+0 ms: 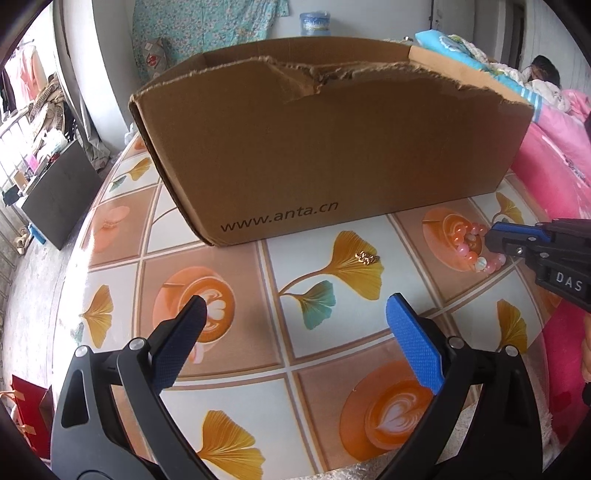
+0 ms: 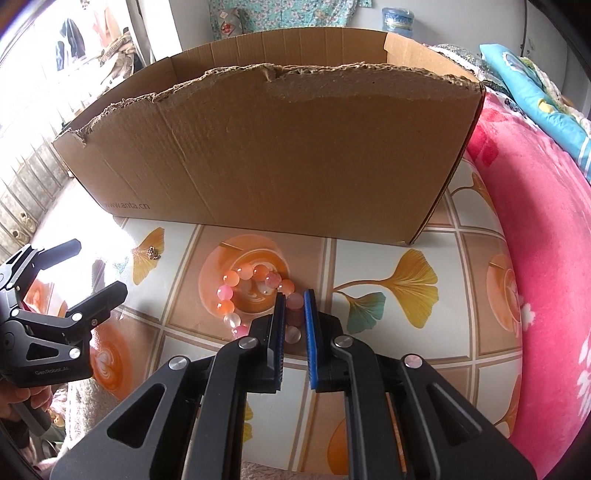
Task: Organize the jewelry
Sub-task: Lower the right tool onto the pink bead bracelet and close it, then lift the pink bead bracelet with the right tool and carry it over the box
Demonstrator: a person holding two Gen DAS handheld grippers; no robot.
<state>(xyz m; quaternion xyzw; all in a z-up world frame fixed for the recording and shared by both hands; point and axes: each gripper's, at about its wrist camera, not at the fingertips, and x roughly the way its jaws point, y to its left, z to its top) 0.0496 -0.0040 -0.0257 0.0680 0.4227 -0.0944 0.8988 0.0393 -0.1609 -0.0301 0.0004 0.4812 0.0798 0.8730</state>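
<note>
A pink and orange bead bracelet point(image 2: 236, 291) lies on the patterned table, in front of an open cardboard box point(image 2: 280, 147). My right gripper point(image 2: 294, 295) is shut on the bracelet's near beads, which show between its pads. In the left wrist view the bracelet point(image 1: 469, 247) and the right gripper point(image 1: 498, 240) are at the right. A small gold jewelry piece point(image 1: 366, 258) lies on a yellow leaf print; it also shows in the right wrist view point(image 2: 153, 253). My left gripper point(image 1: 295, 306) is open and empty, held above the table, nearer than the gold piece.
The box point(image 1: 332, 147) has torn upper edges and reads www.anta.cn. The round table point(image 1: 221, 266) has a tile, leaf and coffee print. A pink blanket point(image 2: 535, 221) lies at the right. A blue water bottle point(image 1: 314, 23) stands behind the box.
</note>
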